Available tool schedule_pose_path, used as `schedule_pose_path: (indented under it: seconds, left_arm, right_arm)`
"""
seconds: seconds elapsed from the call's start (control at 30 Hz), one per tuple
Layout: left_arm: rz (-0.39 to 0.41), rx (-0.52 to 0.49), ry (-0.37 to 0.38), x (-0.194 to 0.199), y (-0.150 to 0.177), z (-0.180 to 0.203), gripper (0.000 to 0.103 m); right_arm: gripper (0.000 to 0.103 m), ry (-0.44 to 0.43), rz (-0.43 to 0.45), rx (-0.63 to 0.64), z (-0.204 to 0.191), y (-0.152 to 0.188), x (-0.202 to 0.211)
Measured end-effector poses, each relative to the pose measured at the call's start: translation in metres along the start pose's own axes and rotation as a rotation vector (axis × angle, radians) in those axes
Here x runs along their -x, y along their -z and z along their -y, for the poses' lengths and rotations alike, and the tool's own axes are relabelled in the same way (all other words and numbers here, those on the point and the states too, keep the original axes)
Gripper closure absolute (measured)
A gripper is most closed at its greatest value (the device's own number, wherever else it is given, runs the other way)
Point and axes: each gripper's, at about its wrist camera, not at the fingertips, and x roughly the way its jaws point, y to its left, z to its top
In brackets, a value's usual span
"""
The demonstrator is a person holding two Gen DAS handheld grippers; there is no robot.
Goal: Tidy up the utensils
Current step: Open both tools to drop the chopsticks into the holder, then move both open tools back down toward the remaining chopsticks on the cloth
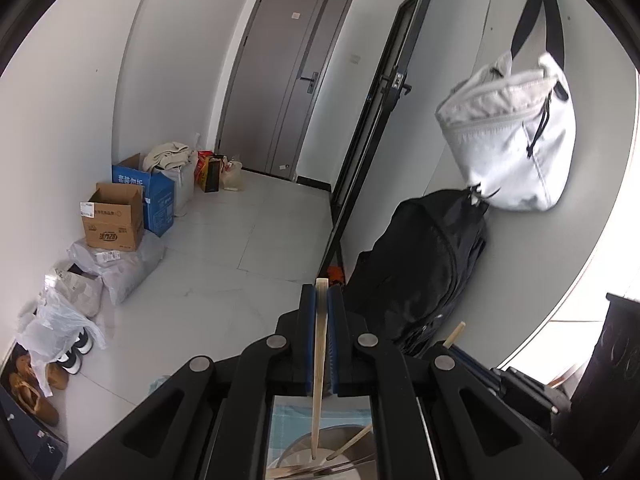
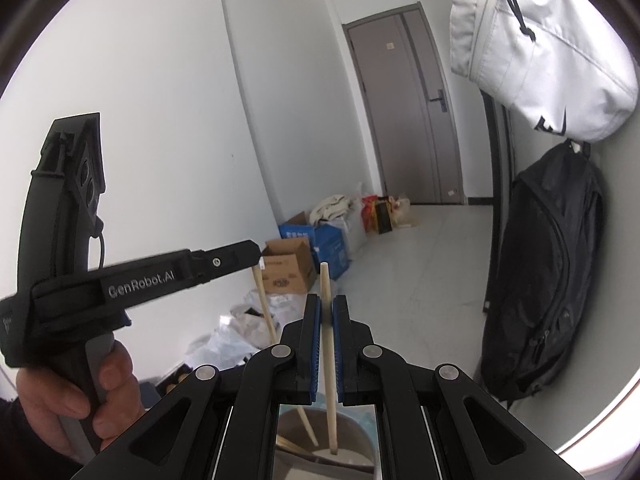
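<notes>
My left gripper (image 1: 321, 300) is clamped on one chopstick (image 1: 319, 364). My right gripper (image 2: 327, 312) is clamped on another chopstick (image 2: 329, 360), both tips near over a metal bowl (image 2: 356, 436)

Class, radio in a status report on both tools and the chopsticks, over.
Left tool shut on a chopstick. Right tool shut on a second chopstick. Both lower tips over the metal bowl. Nothing in the way, over.

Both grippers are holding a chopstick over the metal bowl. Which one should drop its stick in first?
Probably the right gripper: its chopstick hangs almost straight, tip low inside the metal bowl. The left gripper holds its chopstick just as close, so it's nearly even.
</notes>
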Motion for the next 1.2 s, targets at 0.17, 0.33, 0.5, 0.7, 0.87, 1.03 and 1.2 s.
schedule_pose_path:
  seconds: [0.17,0.33,0.5,0.7,0.87,1.03,1.2]
  left_arm:
    - [-0.047,-0.005,0.029,-0.008,0.008,-0.005,0.101]
    - [-0.125,0.03,0.072,-0.012,0.009,-0.014,0.101]
    - [-0.152,0.045,0.088,-0.003,0.004,-0.02,0.099]
    - [-0.126,0.041,0.069,0.015,0.0,-0.019,0.068]
    - [-0.095,0.041,0.021,0.037,-0.004,-0.018,0.05]
    - [-0.066,0.042,-0.018,0.055,-0.003,-0.017,0.046]
    - [-0.058,0.04,-0.052,0.071,0.001,-0.016,0.043]
  right_arm:
    - [0.098,-0.014,-0.032,-0.004,0.001,0.01,-0.008]
    - [0.095,-0.042,-0.066,-0.032,0.0,0.019,-0.01]
    - [0.094,-0.084,-0.097,-0.103,0.003,0.023,-0.008]
    - [0.071,-0.063,-0.075,-0.159,0.009,0.027,0.014]
    - [0.056,-0.045,-0.058,-0.209,0.013,0.031,0.037]
    - [0.045,-0.03,-0.047,-0.231,0.01,0.034,0.057]
    - [0.037,-0.026,-0.031,-0.238,0.003,0.039,0.078]
